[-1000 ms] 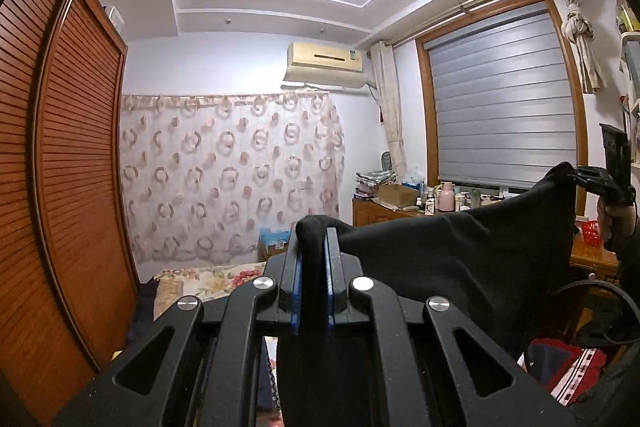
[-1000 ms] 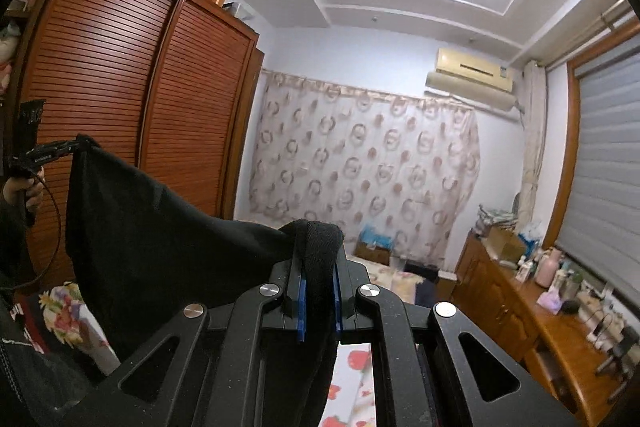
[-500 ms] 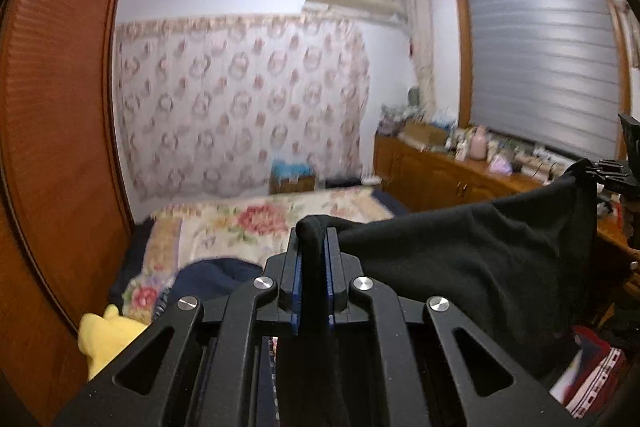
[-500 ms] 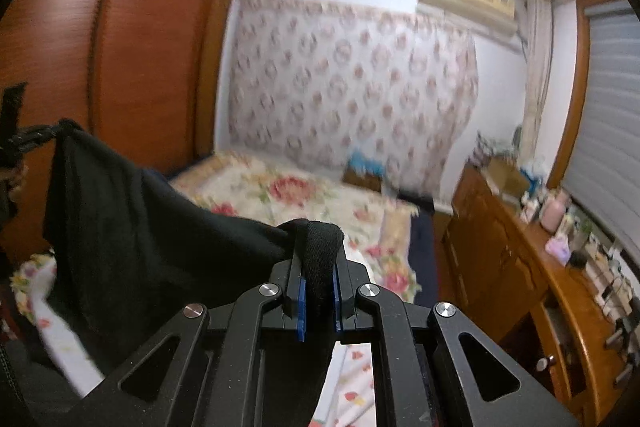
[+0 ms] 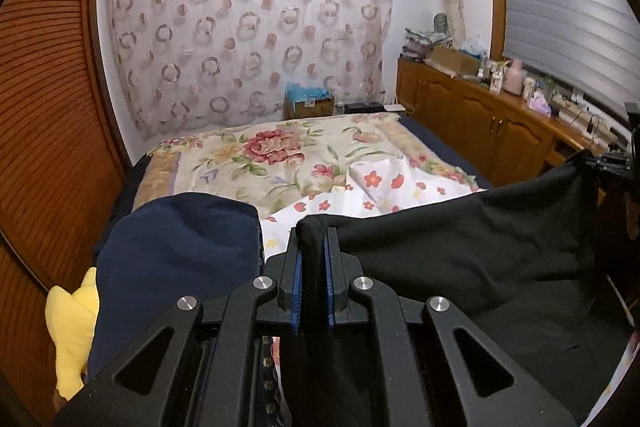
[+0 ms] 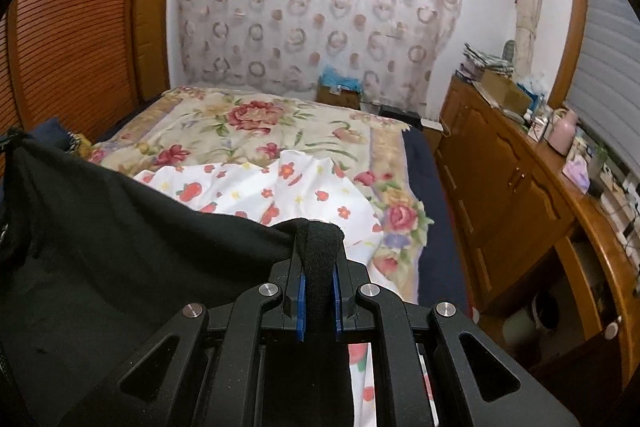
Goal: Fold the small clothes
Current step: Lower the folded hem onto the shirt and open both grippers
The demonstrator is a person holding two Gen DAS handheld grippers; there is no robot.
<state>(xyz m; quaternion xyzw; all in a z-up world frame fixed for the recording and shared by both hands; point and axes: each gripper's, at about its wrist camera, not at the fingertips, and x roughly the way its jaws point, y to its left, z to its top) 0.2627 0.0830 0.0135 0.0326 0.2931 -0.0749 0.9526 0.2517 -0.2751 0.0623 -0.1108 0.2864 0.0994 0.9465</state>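
Observation:
A black garment (image 5: 460, 259) hangs stretched between my two grippers above the near end of the bed. My left gripper (image 5: 312, 239) is shut on one top corner of it. The other corner runs off to the right edge of the left wrist view, where my right gripper (image 5: 608, 161) shows small. In the right wrist view, my right gripper (image 6: 319, 243) is shut on its corner of the black garment (image 6: 132, 227), which spreads away to the left. The garment's lower part is hidden behind the gripper bodies.
Below lies a bed with a floral blanket (image 5: 256, 155) and a white flower-print cloth (image 6: 272, 187). A navy garment (image 5: 180, 251) and a yellow item (image 5: 74, 323) sit at the left. A louvred wardrobe (image 5: 44, 107) stands left, a cluttered wooden sideboard (image 6: 520, 179) right.
Both grippers have dropped and tilted downward with the black garment still stretched between them. The views swung from ceiling and wall down onto the bed.

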